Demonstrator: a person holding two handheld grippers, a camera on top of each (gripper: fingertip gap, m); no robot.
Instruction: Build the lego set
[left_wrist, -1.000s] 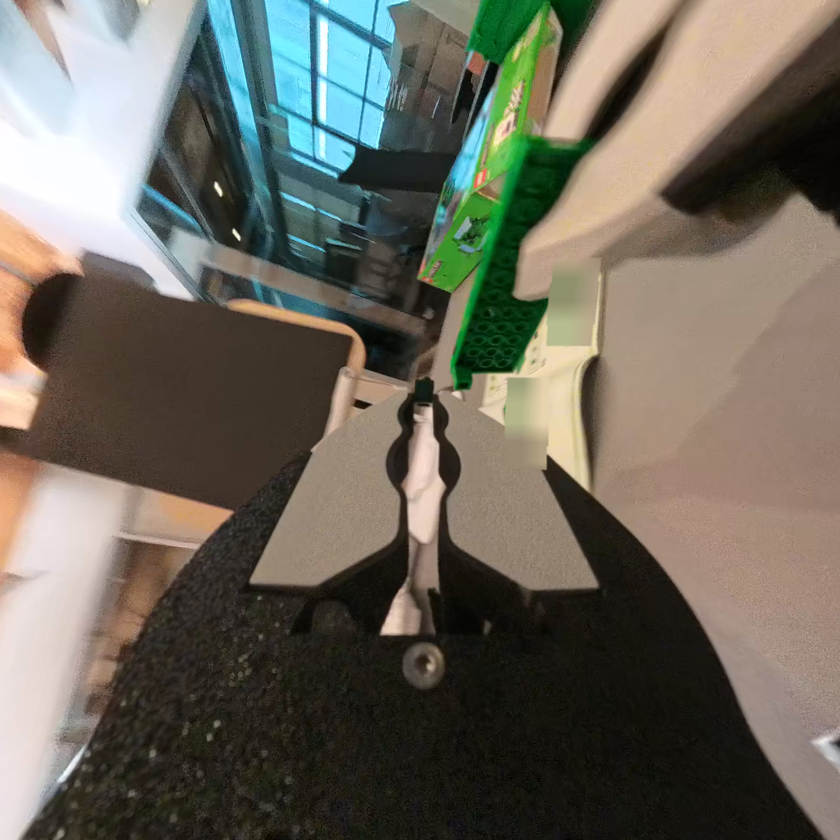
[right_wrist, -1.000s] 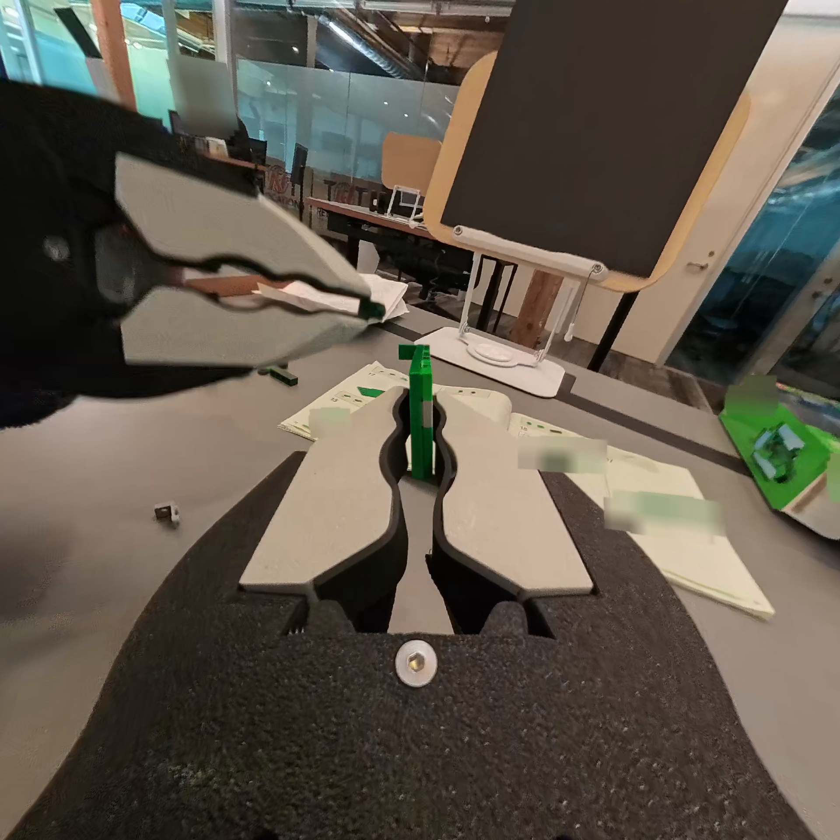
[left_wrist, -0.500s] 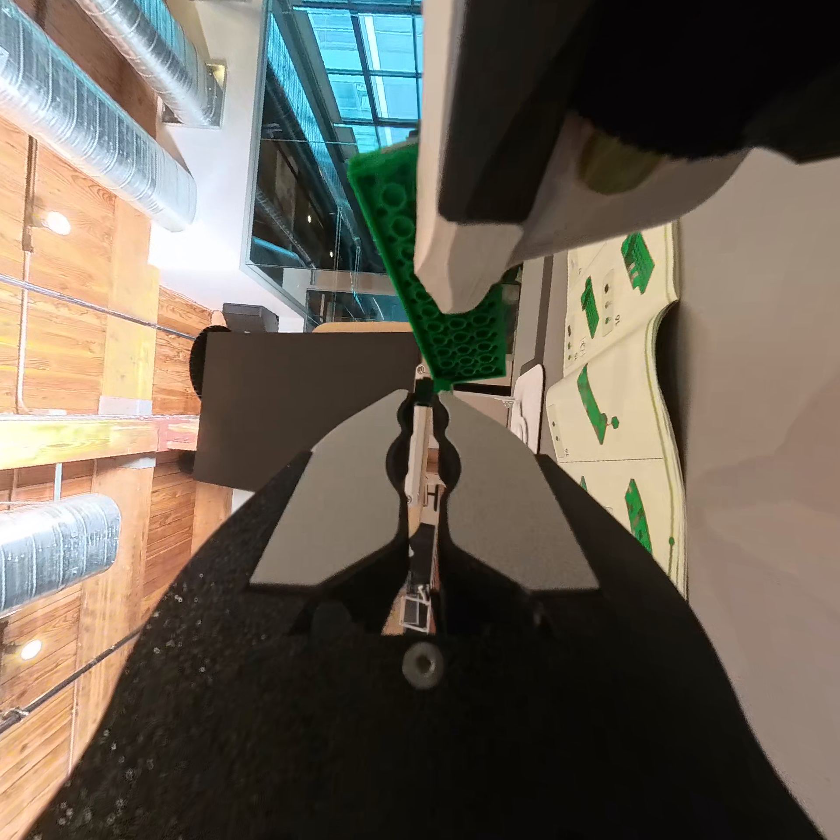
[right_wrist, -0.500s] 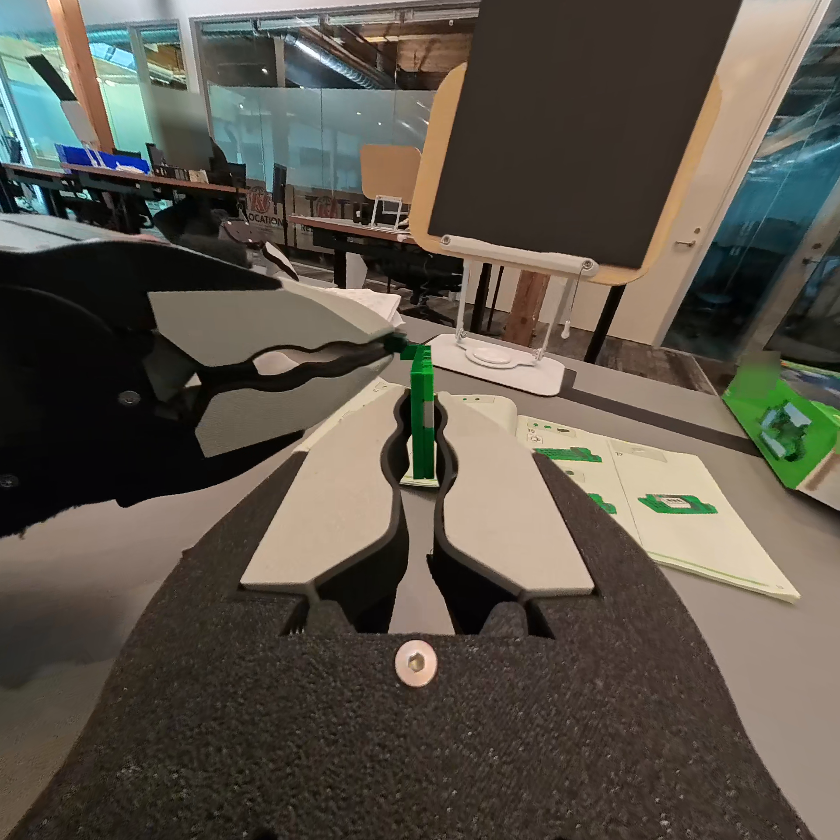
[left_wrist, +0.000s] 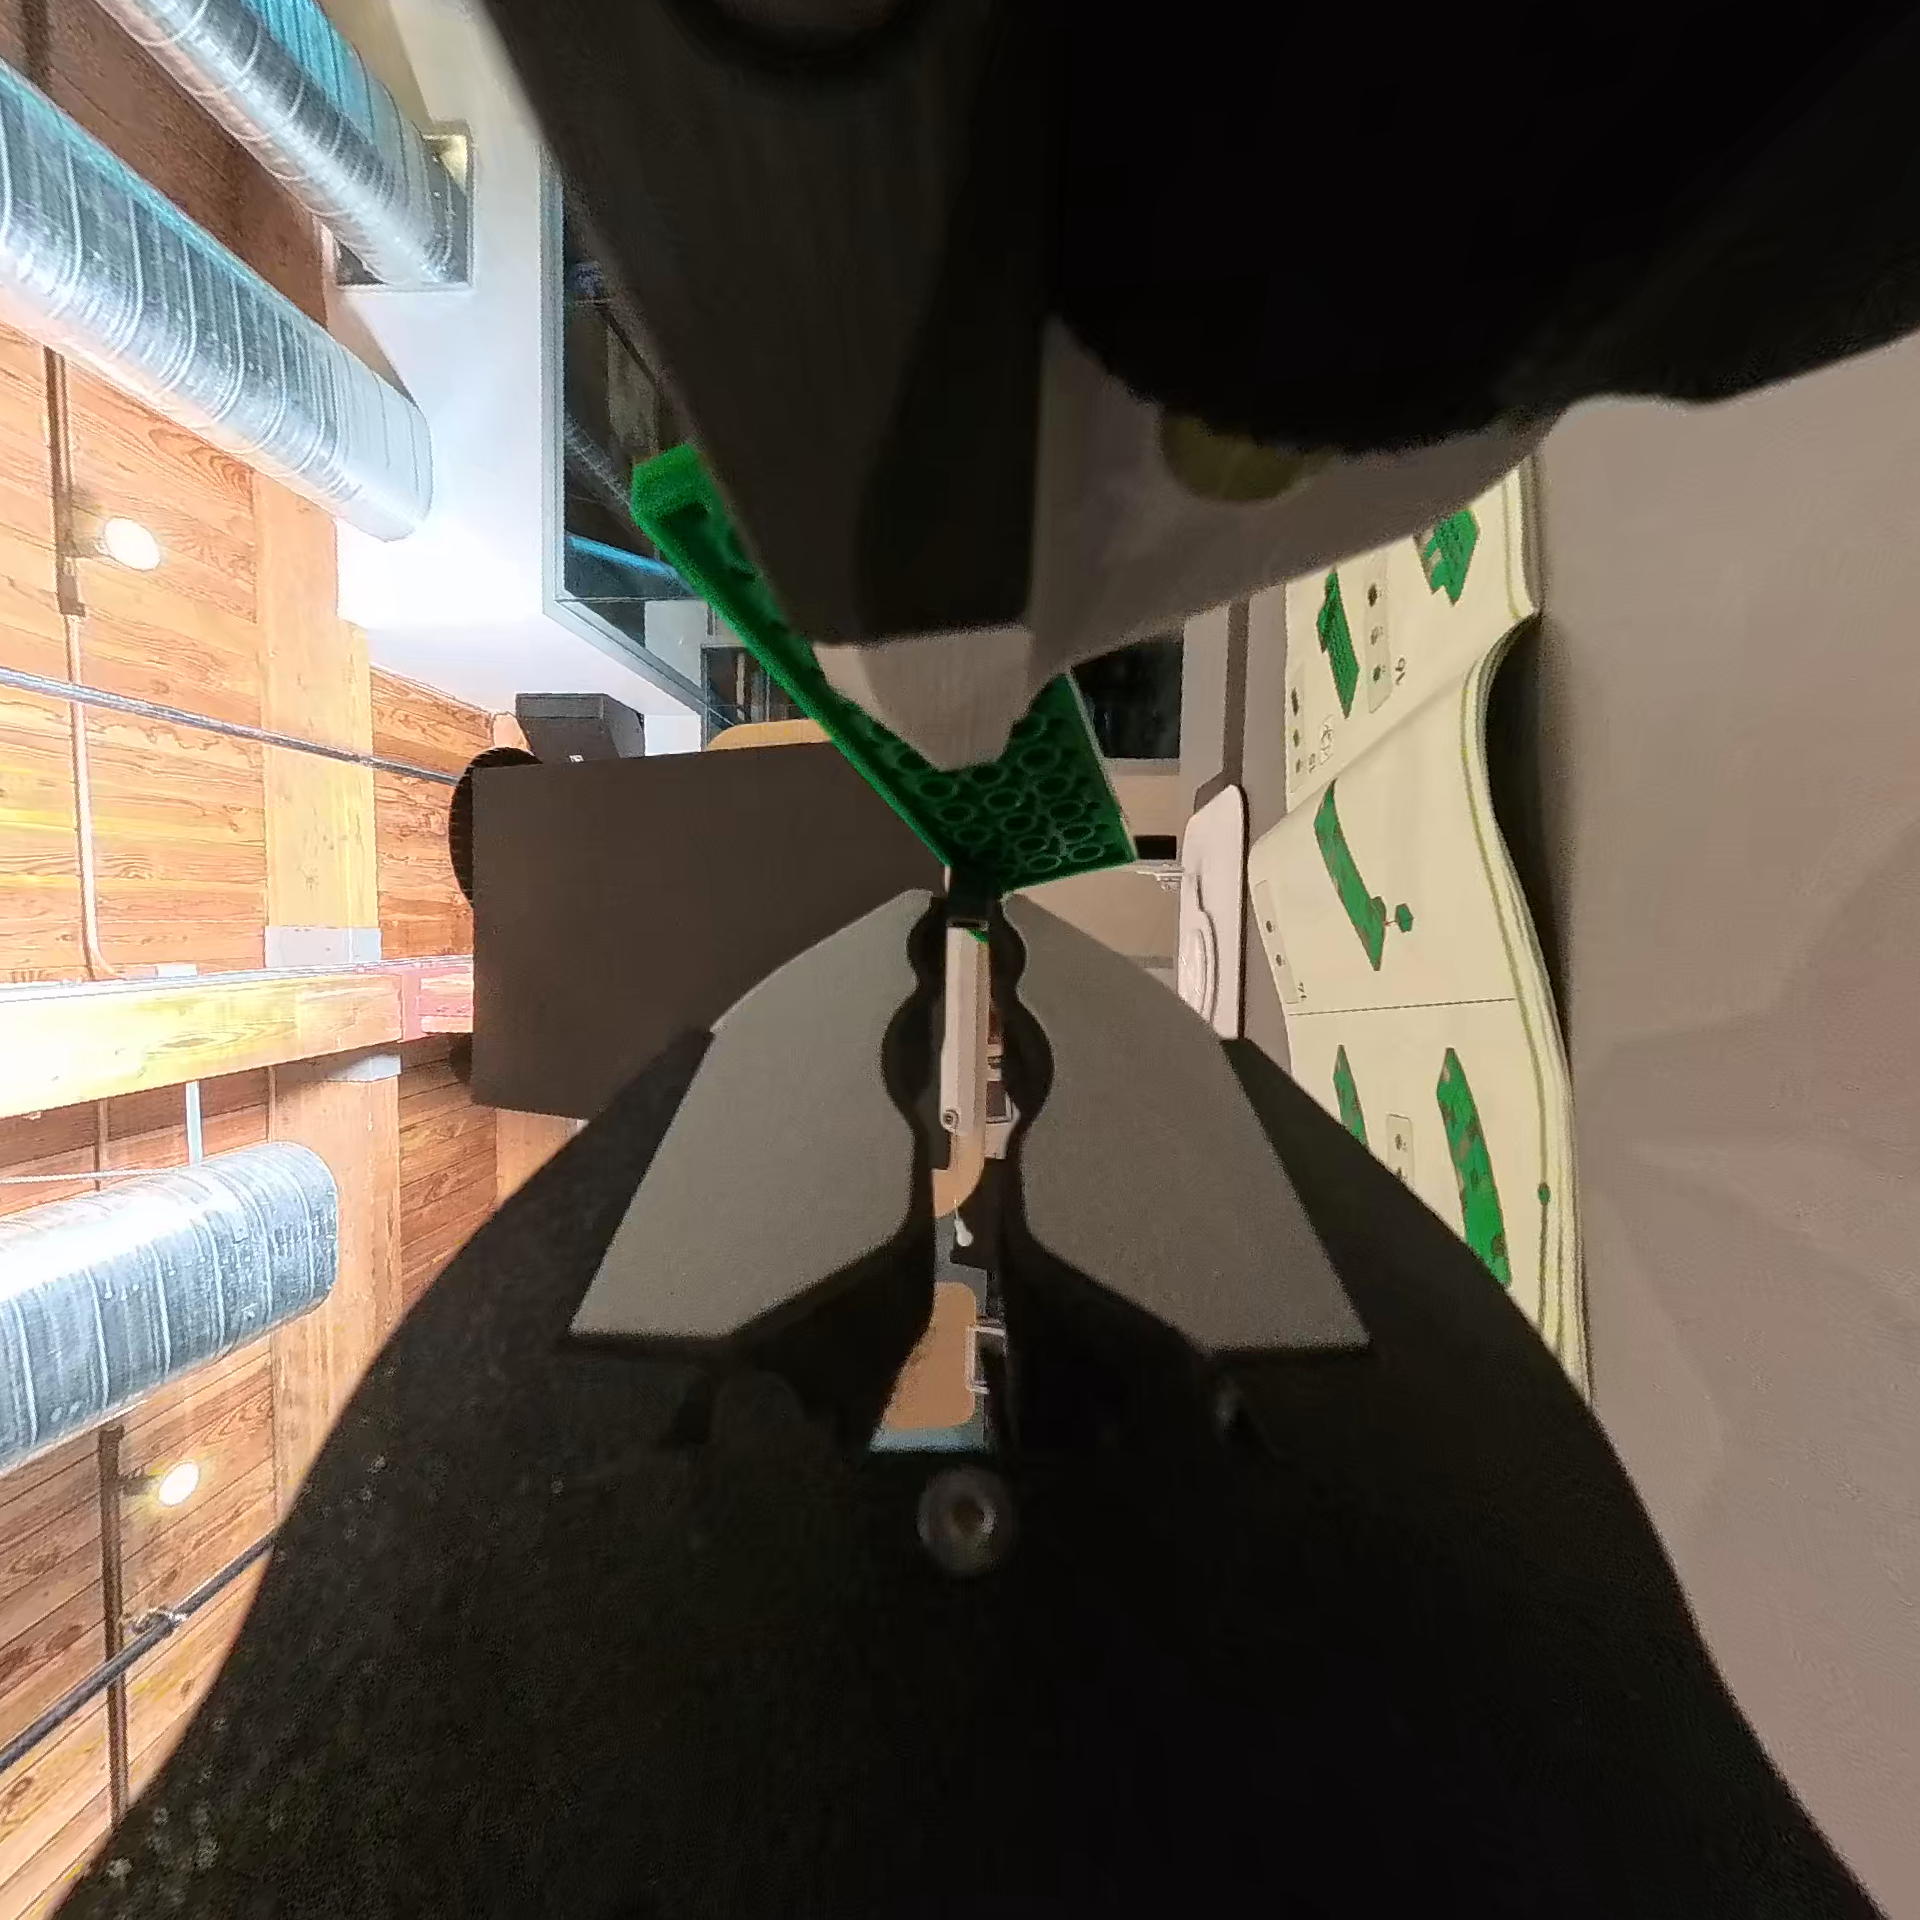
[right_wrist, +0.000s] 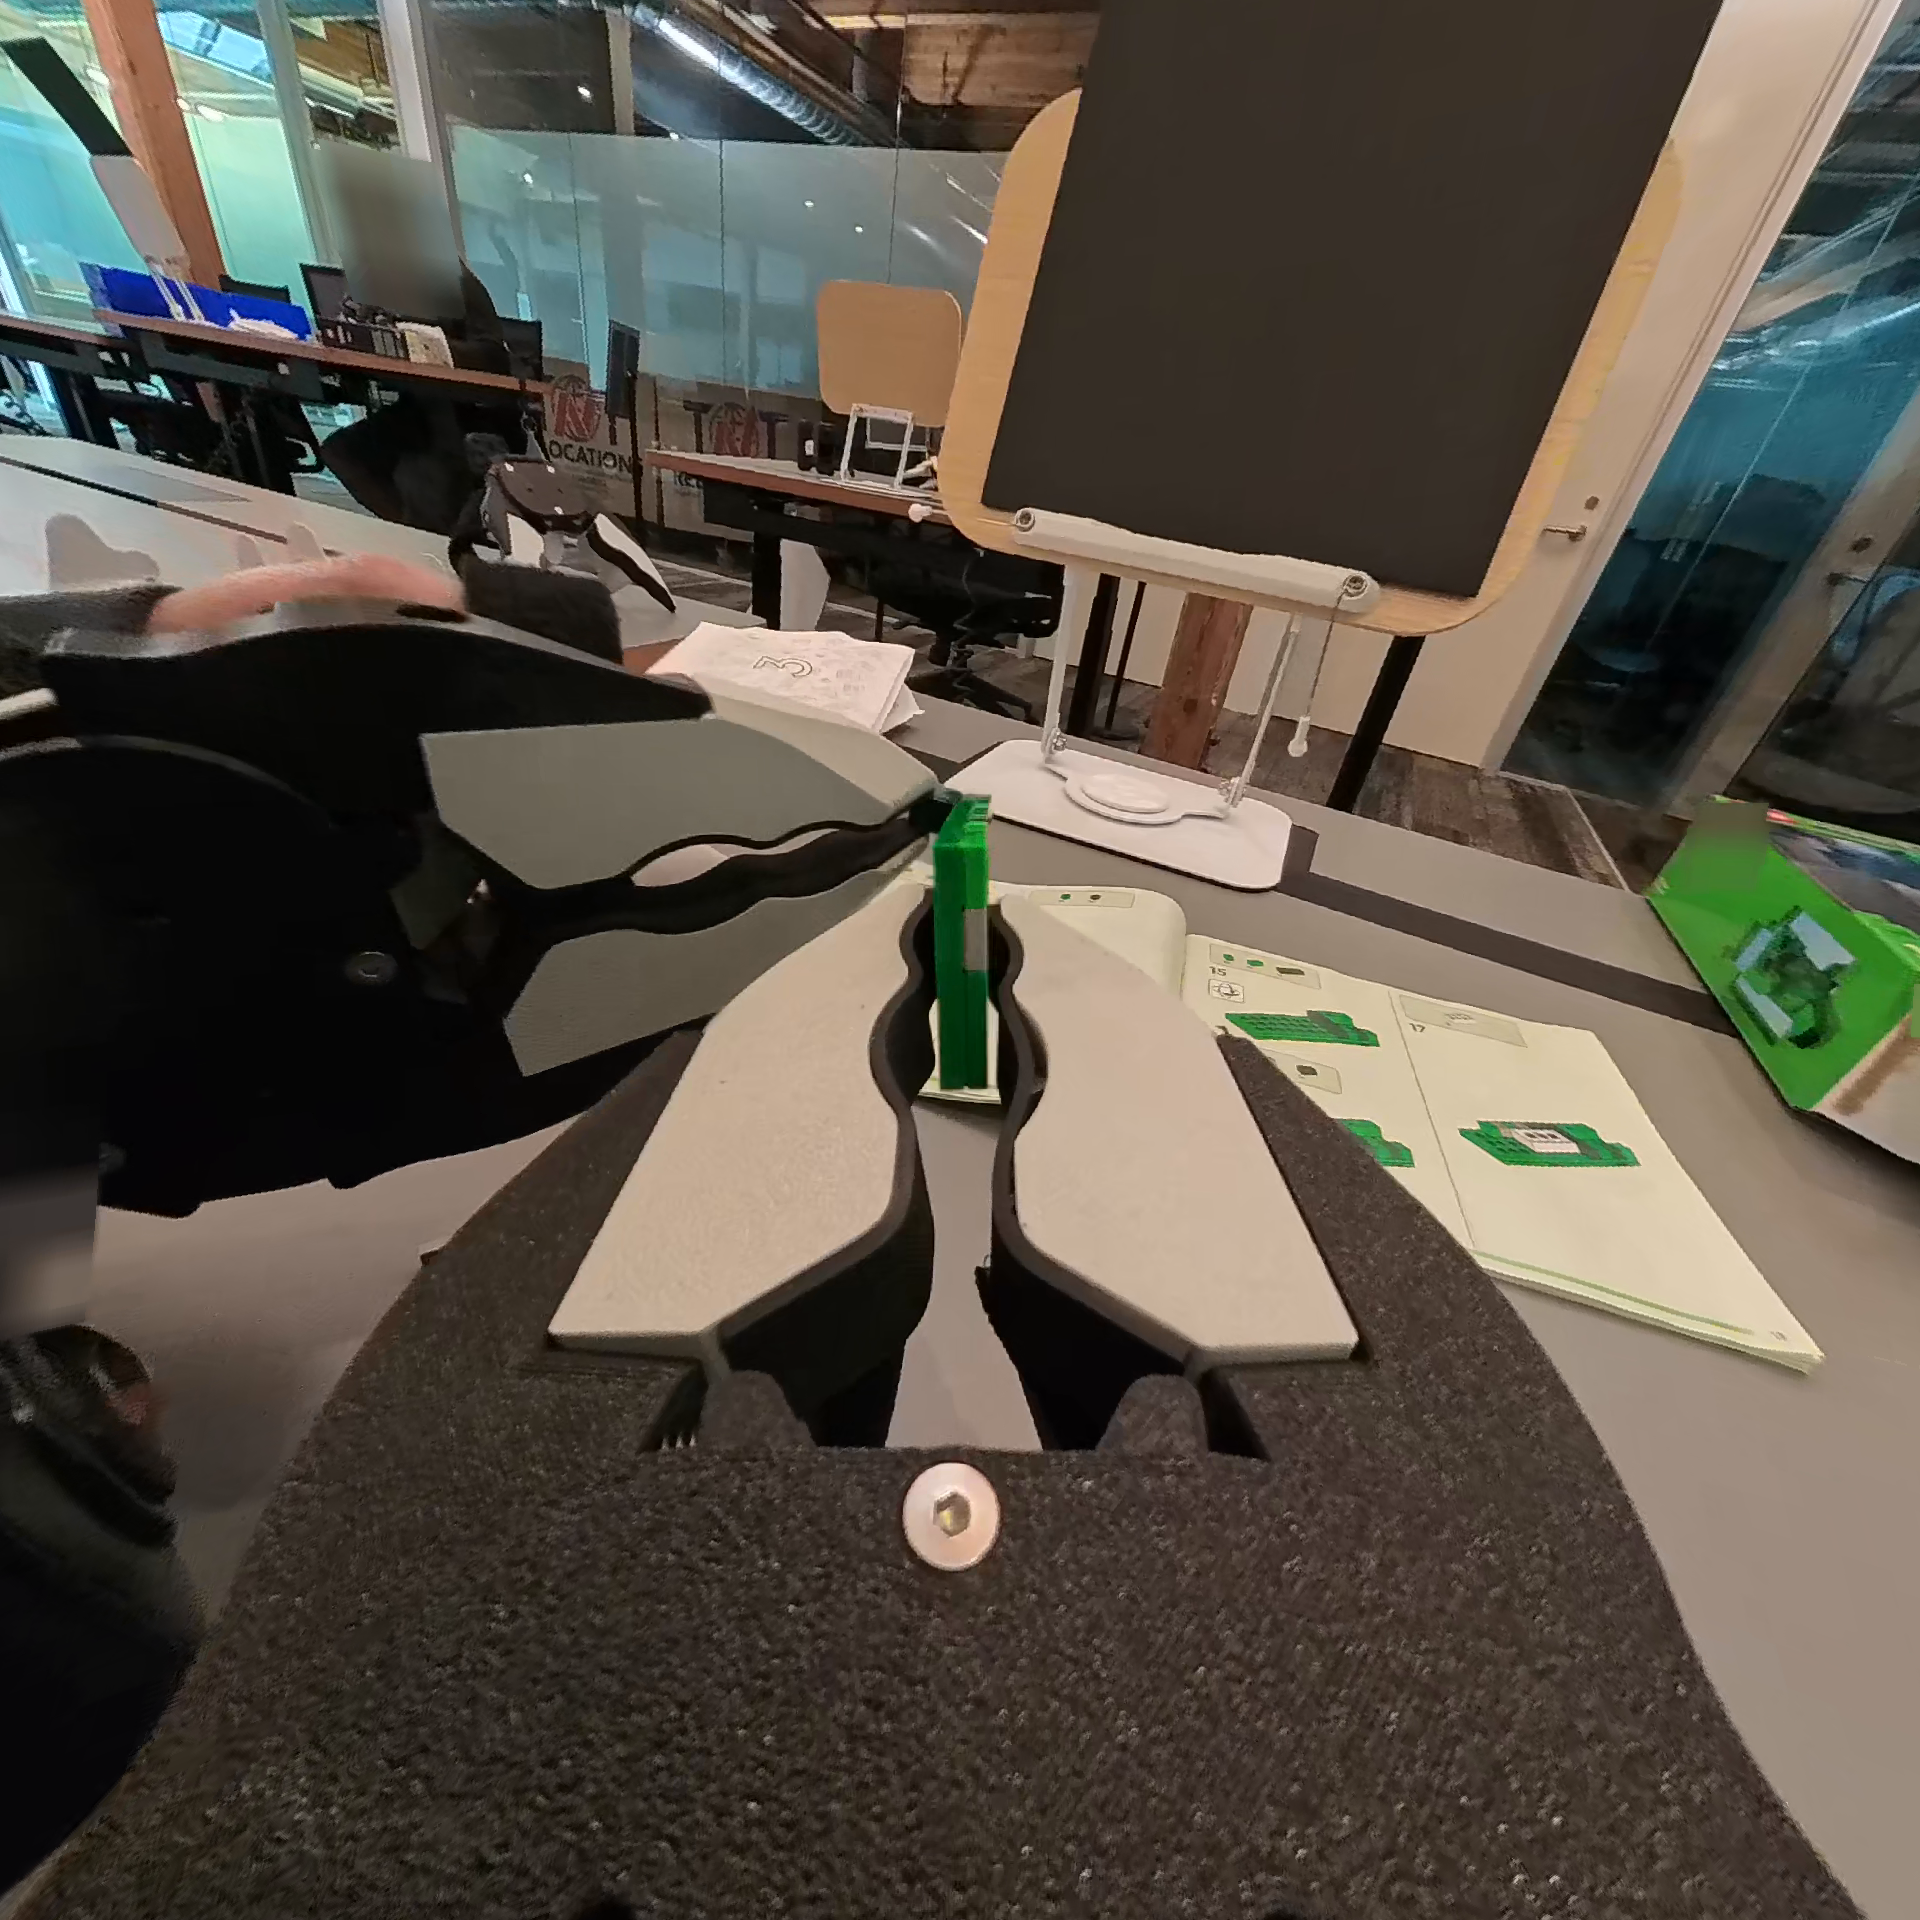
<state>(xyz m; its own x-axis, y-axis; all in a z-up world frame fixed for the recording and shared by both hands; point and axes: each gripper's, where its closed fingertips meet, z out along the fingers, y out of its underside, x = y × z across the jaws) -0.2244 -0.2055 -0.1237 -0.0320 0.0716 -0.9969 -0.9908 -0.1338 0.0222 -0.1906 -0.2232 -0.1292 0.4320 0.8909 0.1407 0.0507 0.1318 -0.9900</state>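
My right gripper (right_wrist: 961, 920) is shut on a green lego plate (right_wrist: 961, 966) and holds it upright and edge-on above the grey table. My left gripper (right_wrist: 920, 821) comes in from the left, shut on a small dark green piece (right_wrist: 943, 802) that touches the plate's top edge. In the left wrist view, the left gripper (left_wrist: 966, 912) pinches the dark piece (left_wrist: 966, 921) against the lower corner of the plate's underside (left_wrist: 1023, 805). A finger of the right gripper (left_wrist: 945, 686) covers the plate's middle there.
An open instruction booklet (right_wrist: 1475, 1101) lies on the table (right_wrist: 1714, 1507) to the right, and a green box (right_wrist: 1787, 966) lies at the far right. A dark board on a white stand (right_wrist: 1299, 312) is behind. A paper bag (right_wrist: 800, 675) lies back left. About 4 cm separates my left fingertips from my right.
My left gripper has moved right and down to the plate, so its small dark piece now touches the plate's top edge. The right gripper has held the plate nearly still.
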